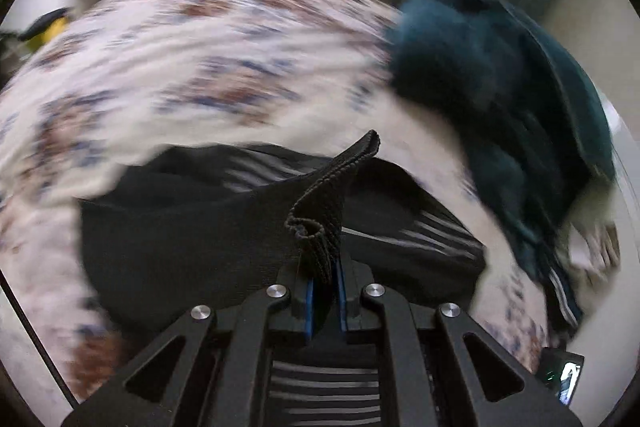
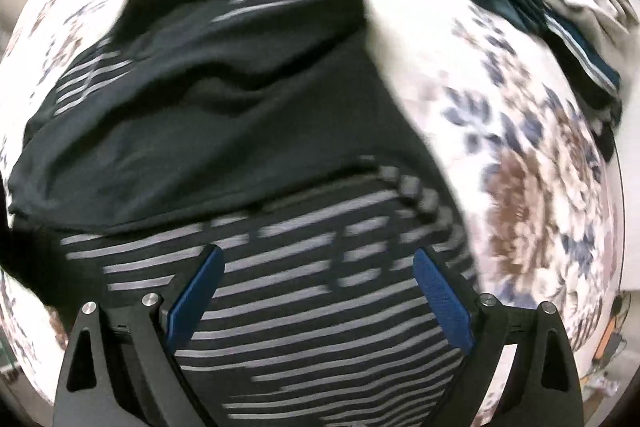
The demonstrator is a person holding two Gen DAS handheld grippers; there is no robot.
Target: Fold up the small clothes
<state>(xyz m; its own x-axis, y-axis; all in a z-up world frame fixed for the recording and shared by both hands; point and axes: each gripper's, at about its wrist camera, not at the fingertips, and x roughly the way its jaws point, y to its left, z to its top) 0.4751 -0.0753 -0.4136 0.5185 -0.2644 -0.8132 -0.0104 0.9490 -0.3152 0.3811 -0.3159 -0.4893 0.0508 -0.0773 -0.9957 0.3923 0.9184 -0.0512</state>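
Right now the left gripper [image 1: 325, 275] is pinching the ribbed black waistband [image 1: 334, 199] of the black striped shorts [image 1: 192, 223], jaws clenched w/ the band sticking up out of them toward 12 o'clock. The right gripper [image 2: 318, 291] is hanging over the same shorts [image 2: 224, 115] w/ its blue pads [image 2: 442, 299] spread wide, gripping nothing. The shorts are lying on the floral bedsheet [image 1: 180, 39], body of the cloth bunched toward 9 o'clock in the left view. A teal garment pile [image 1: 500, 87] is sitting at 2 o'clock, just beside the shorts.

Judging the step as folding the waist end over. To do it well: be keeping the left pinch firm, lifting only enough for the band to clear, and dropping the right gripper onto the striped part at 6 o'clock to pin it. Frames are blurring, so going slow should help; watch the pile isn't getting snagged.
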